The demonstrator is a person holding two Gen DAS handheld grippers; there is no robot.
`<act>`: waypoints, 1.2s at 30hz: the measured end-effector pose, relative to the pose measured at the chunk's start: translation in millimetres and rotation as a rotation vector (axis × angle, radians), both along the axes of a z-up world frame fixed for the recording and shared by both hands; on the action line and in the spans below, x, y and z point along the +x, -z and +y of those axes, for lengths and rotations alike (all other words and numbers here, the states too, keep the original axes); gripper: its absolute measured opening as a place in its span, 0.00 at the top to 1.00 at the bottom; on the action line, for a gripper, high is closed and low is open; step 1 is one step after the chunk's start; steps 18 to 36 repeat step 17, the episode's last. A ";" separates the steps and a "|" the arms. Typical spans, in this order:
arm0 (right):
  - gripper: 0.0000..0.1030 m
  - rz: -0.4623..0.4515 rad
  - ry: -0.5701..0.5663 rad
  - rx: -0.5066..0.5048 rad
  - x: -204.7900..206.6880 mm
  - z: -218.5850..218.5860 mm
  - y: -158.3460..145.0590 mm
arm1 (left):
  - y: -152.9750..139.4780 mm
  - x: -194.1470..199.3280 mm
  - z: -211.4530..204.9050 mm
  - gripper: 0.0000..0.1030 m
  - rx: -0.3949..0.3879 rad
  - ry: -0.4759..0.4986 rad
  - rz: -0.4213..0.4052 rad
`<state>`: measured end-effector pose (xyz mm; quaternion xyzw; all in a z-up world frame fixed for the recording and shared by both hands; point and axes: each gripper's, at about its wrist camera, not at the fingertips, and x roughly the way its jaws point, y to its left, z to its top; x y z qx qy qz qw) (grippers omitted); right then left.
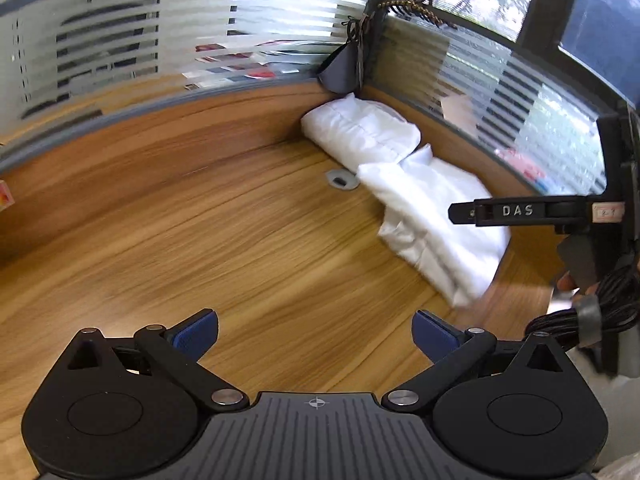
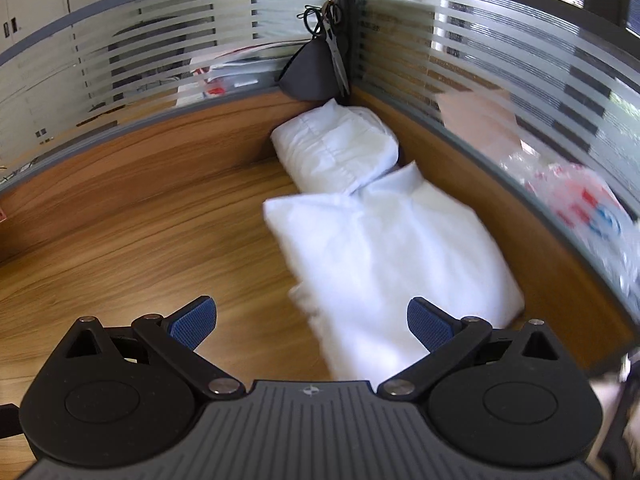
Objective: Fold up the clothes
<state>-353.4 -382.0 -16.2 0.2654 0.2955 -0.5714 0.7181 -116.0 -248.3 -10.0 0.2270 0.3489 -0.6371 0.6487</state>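
Note:
Two folded white garments lie on the wooden desk. The far one is tucked into the corner of the partitions. The nearer one lies just in front of it, along the right partition. My left gripper is open over bare wood, well left of and short of the nearer garment. My right gripper is open too, its right finger over the nearer garment's front edge, nothing held. In the left wrist view the right gripper's body shows at the right edge.
Frosted glass partitions enclose the desk on the far and right sides. A dark mask and scissors hang at the corner post. A cable grommet is set in the desk. A plastic bag sits behind the right partition.

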 end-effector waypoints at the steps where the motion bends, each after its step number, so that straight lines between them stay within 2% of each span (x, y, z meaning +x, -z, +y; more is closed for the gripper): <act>1: 0.01 -0.004 0.010 -0.001 4.7 10.2 0.2 | 0.4 4.1 8.4 0.00 0.002 0.004 -0.010; 7: 0.01 -0.030 0.070 0.000 31.9 69.0 0.4 | 0.3 27.2 49.7 0.00 -0.001 0.008 -0.043; 15: 0.01 -0.019 0.069 0.013 67.6 119.9 9.2 | -1.8 47.5 80.5 0.00 -0.005 0.009 -0.065; 36: 0.01 -0.015 0.055 0.014 76.4 126.4 9.2 | -3.1 54.1 86.6 0.00 -0.016 -0.005 -0.052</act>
